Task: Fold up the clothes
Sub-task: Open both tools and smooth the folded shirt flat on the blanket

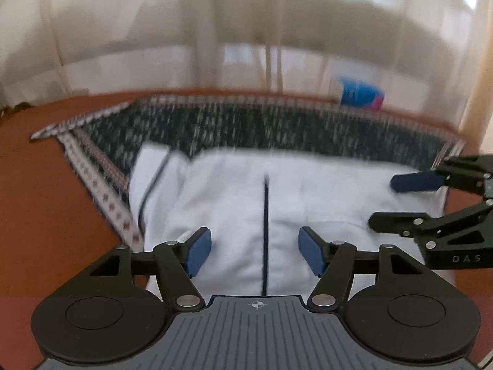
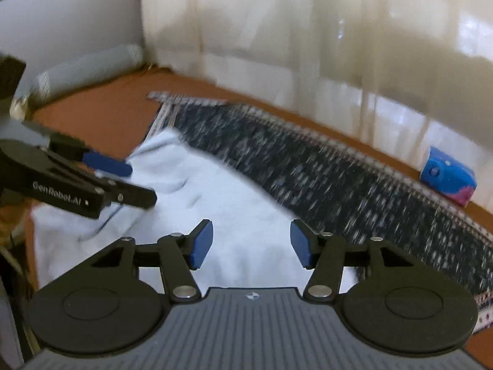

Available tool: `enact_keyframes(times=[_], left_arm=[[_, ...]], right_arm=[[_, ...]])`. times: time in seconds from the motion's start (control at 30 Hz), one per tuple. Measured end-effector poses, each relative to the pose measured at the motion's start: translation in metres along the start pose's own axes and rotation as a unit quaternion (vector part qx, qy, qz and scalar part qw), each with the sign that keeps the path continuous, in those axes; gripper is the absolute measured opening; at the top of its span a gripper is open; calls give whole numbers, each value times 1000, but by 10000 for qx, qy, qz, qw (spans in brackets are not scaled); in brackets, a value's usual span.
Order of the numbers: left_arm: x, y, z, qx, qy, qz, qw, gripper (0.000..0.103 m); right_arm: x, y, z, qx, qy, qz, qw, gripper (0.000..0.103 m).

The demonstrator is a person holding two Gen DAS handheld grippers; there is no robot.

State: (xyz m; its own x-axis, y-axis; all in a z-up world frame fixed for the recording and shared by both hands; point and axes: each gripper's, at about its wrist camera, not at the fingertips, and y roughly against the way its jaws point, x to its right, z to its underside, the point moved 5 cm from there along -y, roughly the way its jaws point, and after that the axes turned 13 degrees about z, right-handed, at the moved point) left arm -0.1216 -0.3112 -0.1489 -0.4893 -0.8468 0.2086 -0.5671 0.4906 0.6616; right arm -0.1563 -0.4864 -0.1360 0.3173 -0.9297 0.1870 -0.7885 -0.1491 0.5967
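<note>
- The place looks like a room in a home, probably a bedroom or living room, not a lab or workshop.
- Long cream curtains (image 2: 308, 30) hang well beyond the open jaws, with daylight showing through them.
- A patterned dark woven spread (image 1: 277, 126) with a pale trimmed border lies ahead of the jaws on an orange-brown surface (image 1: 37, 185).
- A white garment (image 1: 231, 191) lies on it directly under the jaws.
- A rolled pale bolster (image 2: 92, 67) lies far to the left of the right jaws, along a plain white wall (image 2: 77, 15).
- A blue tissue pack (image 2: 448, 177) sits well to their right, by the curtains.
</note>
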Motion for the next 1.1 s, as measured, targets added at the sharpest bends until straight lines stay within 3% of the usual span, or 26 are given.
enact_keyframes(times=[0.17, 0.27, 0.37, 0.47, 0.63, 0.93, 1.03, 1.1], left_arm=[[-1, -17, 6, -143, -1, -112, 9998, 79], [2, 8, 3, -5, 197, -139, 9997, 80], [4, 30, 17, 170, 475, -236, 9984, 82], [5, 27, 39, 8, 546, -364, 9978, 81], [4, 12, 48, -77, 383, -377, 9985, 83], [3, 12, 50, 2, 338, -433, 9985, 83], [1, 22, 41, -135, 576, -363, 9976, 86], [-3, 41, 37, -7, 920, -383, 9950, 86]], right_arm=[[-18, -18, 27, -172, 472, 186, 9986, 69], [-14, -8, 19, -269, 434, 127, 9986, 66], [-13, 26, 16, 54, 354, 49, 9993, 66], [-23, 41, 35, -77, 507, -55, 9987, 68], [-32, 24, 70, -353, 449, -135, 9983, 71], [-32, 15, 71, -351, 266, -247, 9987, 74], [-30, 18, 58, -598, 287, -390, 9970, 75], [-24, 25, 41, -687, 295, -559, 9956, 74]])
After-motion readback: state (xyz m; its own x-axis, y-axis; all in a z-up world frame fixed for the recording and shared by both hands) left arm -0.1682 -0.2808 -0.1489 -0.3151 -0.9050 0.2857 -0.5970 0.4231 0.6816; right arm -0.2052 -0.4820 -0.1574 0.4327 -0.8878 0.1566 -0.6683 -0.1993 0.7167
